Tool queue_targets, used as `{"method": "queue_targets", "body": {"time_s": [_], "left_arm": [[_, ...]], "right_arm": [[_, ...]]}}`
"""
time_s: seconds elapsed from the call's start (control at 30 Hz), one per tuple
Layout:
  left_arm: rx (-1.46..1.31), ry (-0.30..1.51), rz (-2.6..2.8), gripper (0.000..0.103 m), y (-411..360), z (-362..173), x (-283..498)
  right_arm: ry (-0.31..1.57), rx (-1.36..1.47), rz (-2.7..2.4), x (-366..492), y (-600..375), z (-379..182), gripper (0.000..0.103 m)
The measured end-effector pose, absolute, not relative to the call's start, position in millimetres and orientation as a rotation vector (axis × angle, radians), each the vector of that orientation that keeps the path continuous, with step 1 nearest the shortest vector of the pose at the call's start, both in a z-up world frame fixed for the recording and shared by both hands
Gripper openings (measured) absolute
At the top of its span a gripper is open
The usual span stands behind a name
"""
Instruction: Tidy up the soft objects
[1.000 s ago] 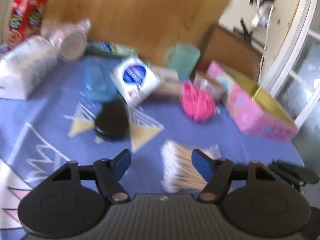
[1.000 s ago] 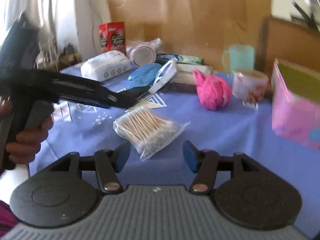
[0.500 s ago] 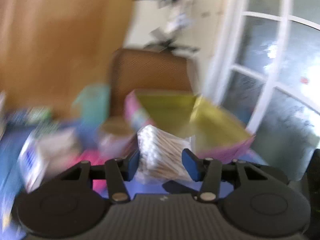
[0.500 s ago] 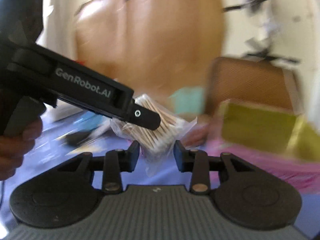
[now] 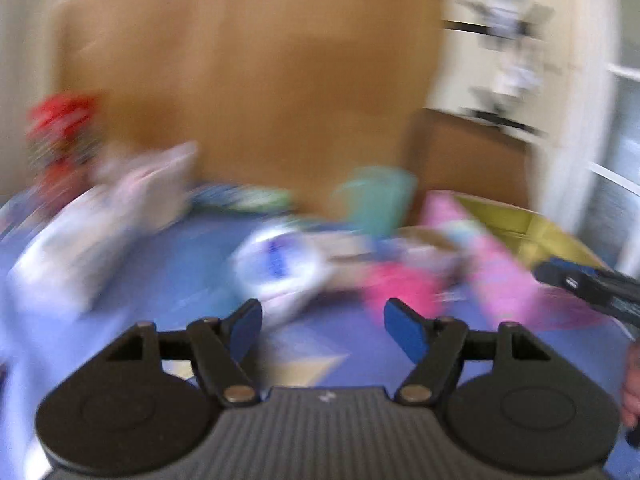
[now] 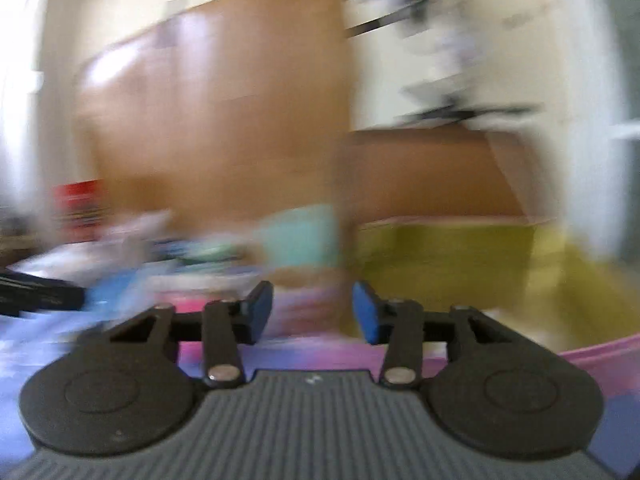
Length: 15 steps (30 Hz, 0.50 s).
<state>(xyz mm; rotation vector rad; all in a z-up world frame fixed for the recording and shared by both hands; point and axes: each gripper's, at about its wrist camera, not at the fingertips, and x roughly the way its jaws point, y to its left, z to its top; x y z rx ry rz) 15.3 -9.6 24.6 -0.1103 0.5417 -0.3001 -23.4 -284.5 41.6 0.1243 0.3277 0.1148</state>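
Observation:
Both views are blurred by motion. My left gripper [image 5: 322, 328] is open and empty above the blue cloth [image 5: 168, 280]. Ahead of it lie a white pack with a blue label [image 5: 276, 268] and a pink fluffy ball [image 5: 400, 284]. The pink box with a yellow inside [image 5: 504, 276] stands at the right. My right gripper [image 6: 312, 312] is open and empty, close in front of that box [image 6: 460, 272]. The bag of cotton swabs does not show in either view. The right gripper's black body [image 5: 592, 284] shows at the left wrist view's right edge.
A teal mug [image 5: 376, 196], a white tissue pack [image 5: 80, 240], a red box [image 5: 60, 136] and a green-blue tube [image 5: 244, 198] stand along the back of the table. A wooden board [image 5: 248, 80] rises behind them. A brown board [image 6: 420, 172] stands behind the box.
My left gripper held the bag of cotton swabs over the pink box half a second ago; now it is open and empty and has swung back left. My right gripper has opened wider.

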Motion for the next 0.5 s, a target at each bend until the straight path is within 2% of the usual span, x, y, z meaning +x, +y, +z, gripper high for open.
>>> {"method": "queue_targets", "body": {"time_s": [0.17, 0.33, 0.37, 0.4, 0.5], "left_arm": [[-0.246, 0.564, -0.154, 0.068, 68, 7, 9], [-0.307, 0.569, -0.159, 0.069, 89, -2, 7], [-0.309, 0.569, -0.165, 0.069, 87, -1, 7], [-0.31, 0.567, -0.174, 0.069, 87, -2, 6], [-0.308, 0.559, -0.207, 0.069, 88, 3, 6]], "right_arm": [[0.425, 0.181, 0.276, 55, -218, 37, 0.037], [0.551, 0.211, 0.238, 113, -175, 13, 0.038], [0.592, 0.211, 0.217, 123, -172, 6, 0.035], [0.607, 0.234, 0.217, 124, -171, 1, 0.024], [0.583, 0.356, 0.258, 94, -191, 4, 0.013]]}}
